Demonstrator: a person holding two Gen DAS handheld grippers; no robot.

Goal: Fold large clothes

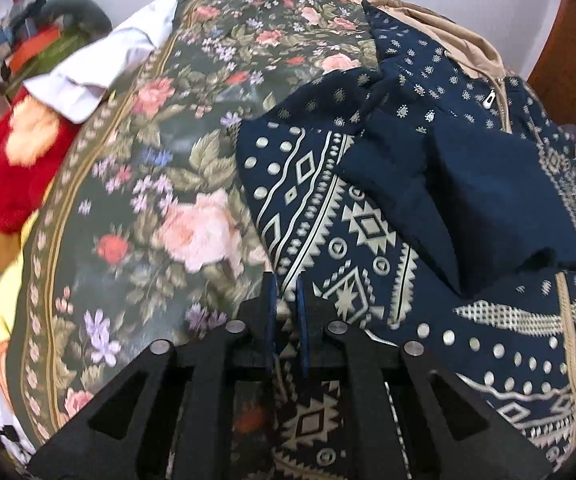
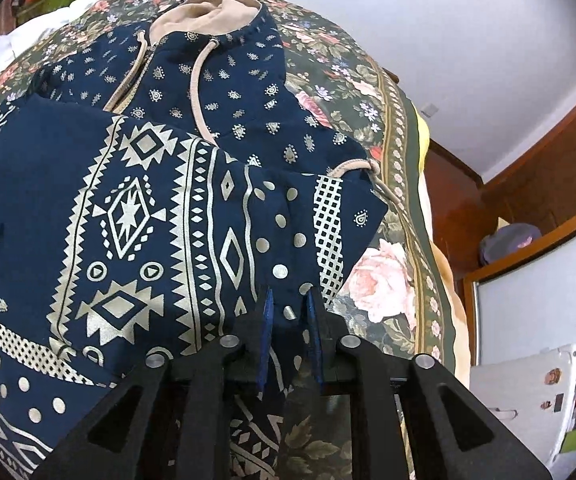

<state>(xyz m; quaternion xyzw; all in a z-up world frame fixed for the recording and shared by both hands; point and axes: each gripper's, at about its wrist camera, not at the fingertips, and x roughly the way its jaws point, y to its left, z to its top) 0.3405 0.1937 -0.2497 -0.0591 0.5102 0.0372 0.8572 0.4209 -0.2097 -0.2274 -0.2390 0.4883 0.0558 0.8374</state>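
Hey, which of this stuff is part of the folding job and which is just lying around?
Part of the job:
navy patterned hoodie
left gripper
right gripper
floral bedspread, the work surface

Lying about:
white shirt
red fuzzy garment
clutter pile

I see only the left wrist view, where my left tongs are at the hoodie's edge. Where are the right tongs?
Observer: The right tongs are at the opposite edge of the hoodie. There is navy cloth between the fingers, and they look shut on it.
Operator: Is any cord near them?
Observer: Yes. A beige cord end lies at that same edge, beyond the tongs and not between them.
Operator: What stands past the bed on that side?
Observer: A white case with stickers on it, low and to the right.
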